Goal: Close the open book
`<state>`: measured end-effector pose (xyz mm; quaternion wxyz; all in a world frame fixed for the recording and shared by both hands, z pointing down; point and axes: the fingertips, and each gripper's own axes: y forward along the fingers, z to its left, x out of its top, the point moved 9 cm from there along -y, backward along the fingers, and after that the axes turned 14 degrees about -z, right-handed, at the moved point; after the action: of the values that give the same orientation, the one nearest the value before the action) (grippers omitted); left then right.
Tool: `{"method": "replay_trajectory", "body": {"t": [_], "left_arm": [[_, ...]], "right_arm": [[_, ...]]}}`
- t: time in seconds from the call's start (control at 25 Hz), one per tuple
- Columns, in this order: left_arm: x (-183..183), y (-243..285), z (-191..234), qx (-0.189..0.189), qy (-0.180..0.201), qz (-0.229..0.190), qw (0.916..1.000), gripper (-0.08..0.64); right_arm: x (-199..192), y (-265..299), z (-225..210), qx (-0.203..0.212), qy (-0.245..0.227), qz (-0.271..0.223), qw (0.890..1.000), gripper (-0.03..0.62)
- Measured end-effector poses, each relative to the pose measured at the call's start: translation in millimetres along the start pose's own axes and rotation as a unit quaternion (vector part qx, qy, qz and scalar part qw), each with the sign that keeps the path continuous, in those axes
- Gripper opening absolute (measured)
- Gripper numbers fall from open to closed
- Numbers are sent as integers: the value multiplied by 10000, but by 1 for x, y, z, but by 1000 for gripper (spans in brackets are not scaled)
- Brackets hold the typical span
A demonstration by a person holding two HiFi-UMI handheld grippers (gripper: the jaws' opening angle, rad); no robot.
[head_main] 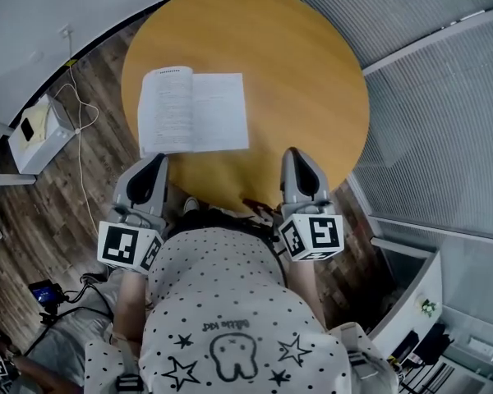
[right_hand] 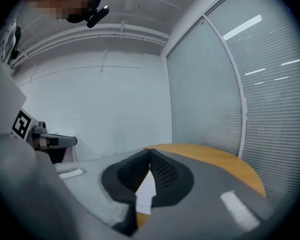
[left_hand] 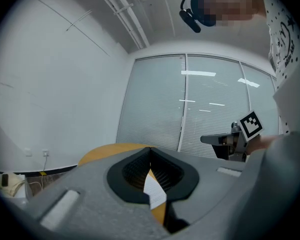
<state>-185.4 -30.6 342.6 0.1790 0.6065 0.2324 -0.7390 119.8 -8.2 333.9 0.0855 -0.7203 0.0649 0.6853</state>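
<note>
An office meeting room is indicated by the grey slatted-blind glass partition walls (left_hand: 155, 104), the round orange-brown wooden table (head_main: 312, 80) and the dark wood-plank floor (head_main: 29, 220).

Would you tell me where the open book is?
In the head view, the open book lies on the round table, left side, just beyond the left gripper.

A round wooden table (head_main: 312, 80); left of it, a white box (head_main: 34, 136) on the plank floor (head_main: 41, 212); right of it, window blinds (head_main: 444, 121).
</note>
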Motion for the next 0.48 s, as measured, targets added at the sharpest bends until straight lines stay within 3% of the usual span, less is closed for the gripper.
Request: {"method": "replay_trajectory", "body": {"t": [0.48], "left_arm": [[-2,-1,4,142,63,86,9998,9]], "right_arm": [[5,2,-4,-35,26,-38,10000,5]]}}
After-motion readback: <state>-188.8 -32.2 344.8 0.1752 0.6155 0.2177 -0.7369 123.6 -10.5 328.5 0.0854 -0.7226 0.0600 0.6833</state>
